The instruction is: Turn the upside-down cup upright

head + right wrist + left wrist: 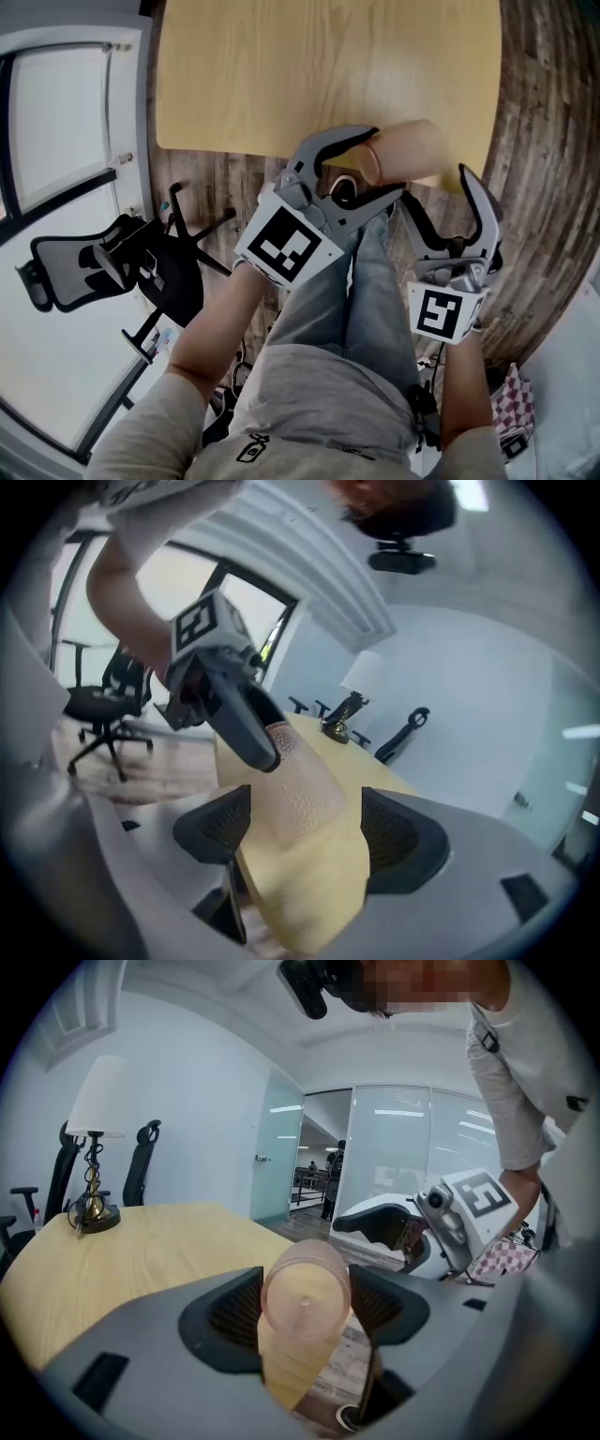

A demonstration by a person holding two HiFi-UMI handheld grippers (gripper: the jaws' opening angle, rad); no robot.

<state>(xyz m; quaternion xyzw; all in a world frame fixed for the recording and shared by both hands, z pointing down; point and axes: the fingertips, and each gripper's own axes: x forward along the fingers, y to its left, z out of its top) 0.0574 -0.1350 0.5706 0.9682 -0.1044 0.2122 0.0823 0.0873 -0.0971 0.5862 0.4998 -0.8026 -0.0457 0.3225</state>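
I have my left gripper clamped on the pink cup, holding it on its side at the table's near edge, while my right gripper hangs with its jaws wide apart just beside it.

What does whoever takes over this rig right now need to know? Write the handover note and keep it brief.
Left gripper: shut on the cup, holding it in the air at the near edge of the table, roughly on its side.
Right gripper: open and empty, jaws apart just beside the cup.
Done: cup is off the table and no longer upside down.
Left: finish the turn, set the cup upright on the table, release.
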